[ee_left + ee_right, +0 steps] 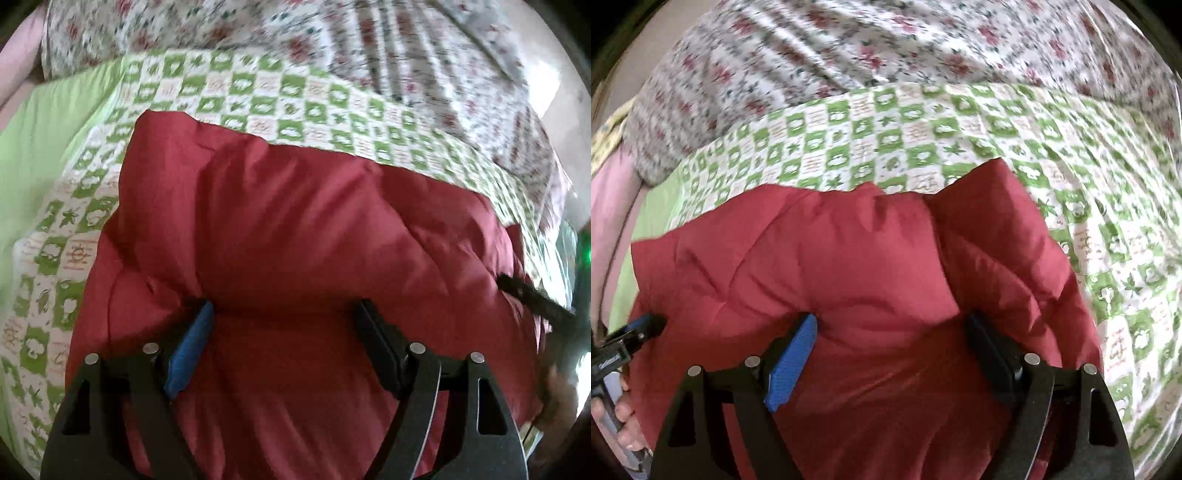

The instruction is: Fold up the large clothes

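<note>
Hand [626,424] in right view only, red jacket [849,266]

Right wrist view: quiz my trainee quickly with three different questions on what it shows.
1. True or false: the red quilted puffy garment lies on the green-and-white checked sheet.
2. What lies beyond that sheet? A) floral quilt B) wooden shelf C) blue towel
3. Fill in: one finger of the right gripper is all black; the other carries a ____ pad.
Key: 1 true; 2 A; 3 blue.
</note>
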Demonstrator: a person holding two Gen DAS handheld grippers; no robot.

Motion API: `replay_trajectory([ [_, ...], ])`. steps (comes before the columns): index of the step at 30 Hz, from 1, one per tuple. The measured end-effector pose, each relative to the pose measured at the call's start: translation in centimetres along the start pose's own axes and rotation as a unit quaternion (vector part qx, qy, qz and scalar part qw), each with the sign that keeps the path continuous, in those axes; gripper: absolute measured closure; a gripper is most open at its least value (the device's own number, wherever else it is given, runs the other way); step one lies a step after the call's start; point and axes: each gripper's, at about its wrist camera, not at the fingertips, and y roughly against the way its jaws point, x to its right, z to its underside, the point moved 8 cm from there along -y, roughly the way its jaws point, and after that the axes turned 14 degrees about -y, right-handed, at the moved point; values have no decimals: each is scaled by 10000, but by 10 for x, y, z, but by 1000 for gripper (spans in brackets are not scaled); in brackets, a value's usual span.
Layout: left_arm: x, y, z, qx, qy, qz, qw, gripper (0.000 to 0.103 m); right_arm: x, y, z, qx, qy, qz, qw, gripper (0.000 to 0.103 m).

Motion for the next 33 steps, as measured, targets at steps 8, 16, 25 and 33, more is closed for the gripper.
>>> replay_trajectory([
  [8,-15,-27,-26,-388,320,-116,9987,21,15,-9,-7,-58,-415,-157,9990,19],
  [16,3,42,-1,209,300,282,9989,22,18,-15,-8,-66,-471,-224,9986,19],
  [25,61,93,83,403,-311,394,9979,22,17,-15,-9,-55,-443,-216,9988,18],
  [33,56,64,85,132,-467,38,9988,20,-4,61,14,382,-371,-801,9954,17],
])
